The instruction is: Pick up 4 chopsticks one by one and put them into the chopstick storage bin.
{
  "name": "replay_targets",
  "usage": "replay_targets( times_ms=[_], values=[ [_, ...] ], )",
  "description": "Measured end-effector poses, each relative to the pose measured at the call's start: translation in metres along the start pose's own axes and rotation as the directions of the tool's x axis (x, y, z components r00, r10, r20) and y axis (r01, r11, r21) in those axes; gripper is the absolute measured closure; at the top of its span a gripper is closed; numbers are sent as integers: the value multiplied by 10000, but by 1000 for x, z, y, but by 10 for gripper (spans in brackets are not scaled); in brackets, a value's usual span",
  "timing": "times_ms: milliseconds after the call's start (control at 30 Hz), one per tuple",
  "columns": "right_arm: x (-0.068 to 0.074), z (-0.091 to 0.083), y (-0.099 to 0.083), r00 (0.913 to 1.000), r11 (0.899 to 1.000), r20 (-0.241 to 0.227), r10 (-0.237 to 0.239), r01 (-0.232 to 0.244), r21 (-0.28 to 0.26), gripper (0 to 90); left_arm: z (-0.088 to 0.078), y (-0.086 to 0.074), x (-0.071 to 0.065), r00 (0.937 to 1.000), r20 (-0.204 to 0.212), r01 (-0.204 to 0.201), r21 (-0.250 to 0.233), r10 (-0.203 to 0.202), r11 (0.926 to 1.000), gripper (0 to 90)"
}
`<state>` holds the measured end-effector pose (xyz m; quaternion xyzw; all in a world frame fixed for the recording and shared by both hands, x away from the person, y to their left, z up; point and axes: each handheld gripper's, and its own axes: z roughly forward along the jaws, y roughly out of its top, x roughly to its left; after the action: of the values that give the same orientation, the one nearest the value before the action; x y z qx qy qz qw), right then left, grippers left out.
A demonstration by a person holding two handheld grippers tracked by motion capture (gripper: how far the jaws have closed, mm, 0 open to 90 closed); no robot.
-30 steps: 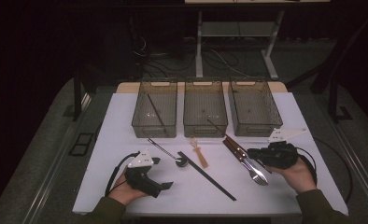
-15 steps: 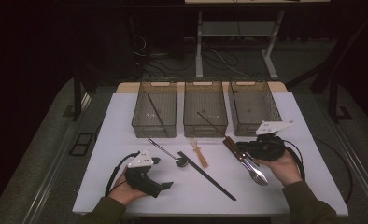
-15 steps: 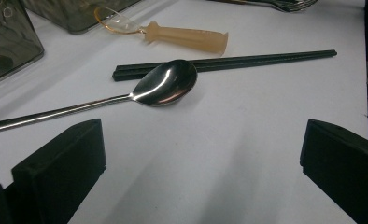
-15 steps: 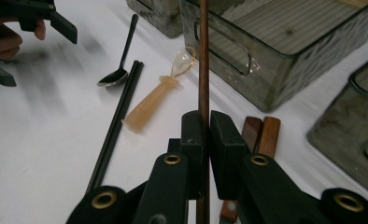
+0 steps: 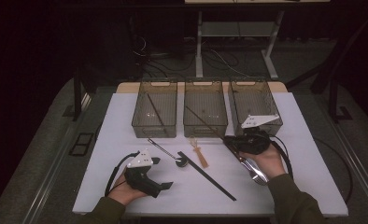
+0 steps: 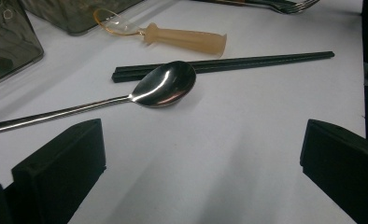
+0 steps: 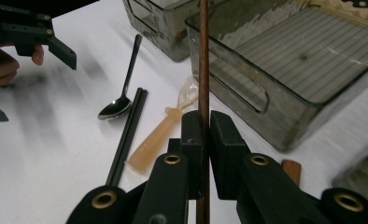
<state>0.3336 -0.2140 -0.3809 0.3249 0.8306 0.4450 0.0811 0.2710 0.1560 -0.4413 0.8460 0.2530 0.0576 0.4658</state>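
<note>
My right gripper point(image 5: 227, 139) is shut on a thin brown chopstick point(image 5: 205, 122) whose far end slants up-left over the middle bin point(image 5: 205, 128). In the right gripper view the jaws point(image 7: 205, 119) pinch that stick point(image 7: 203, 56) upright between them. My left gripper point(image 5: 163, 172) rests open at the table's front left, nothing between its jaws point(image 6: 203, 128). Just beyond them lie a steel spoon point(image 6: 166, 84), a pair of black chopsticks point(image 6: 247, 63) and an amber plastic utensil point(image 6: 187, 39).
Three smoky bins stand in a row at the back; the left bin point(image 5: 140, 122) holds another brown stick point(image 5: 155, 112), and the right bin point(image 5: 279, 125) is beside my right hand. A metal fork point(image 5: 256, 171) lies under the right wrist. The white table point(image 5: 308, 177) ends close in front.
The right hand has carried the brown chopstick leftward and a little away from the person, its tip now over the middle bin. The left gripper has stayed put.
</note>
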Motion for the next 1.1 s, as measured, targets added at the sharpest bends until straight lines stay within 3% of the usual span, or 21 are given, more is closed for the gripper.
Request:
replay_targets(
  times_ms=[167,333,833,1100],
  values=[
    [2,9,9,10000,10000,12,20,-20,-11,840,0,0,-1,10000,-5,95,20,-95,10000,0],
    [3,21,20,9994,9993,0,335,-335,-153,840,-1,0,-1,10000,13,35,36,-35,10000,0],
    [13,60,66,9991,9986,103,406,-402,-345,840,0,1,-1,10000,62,62,34,-62,10000,0],
    [14,78,87,9974,9970,189,694,-688,-343,841,1,1,-1,9999,11,114,60,-114,9999,0]
  ],
)
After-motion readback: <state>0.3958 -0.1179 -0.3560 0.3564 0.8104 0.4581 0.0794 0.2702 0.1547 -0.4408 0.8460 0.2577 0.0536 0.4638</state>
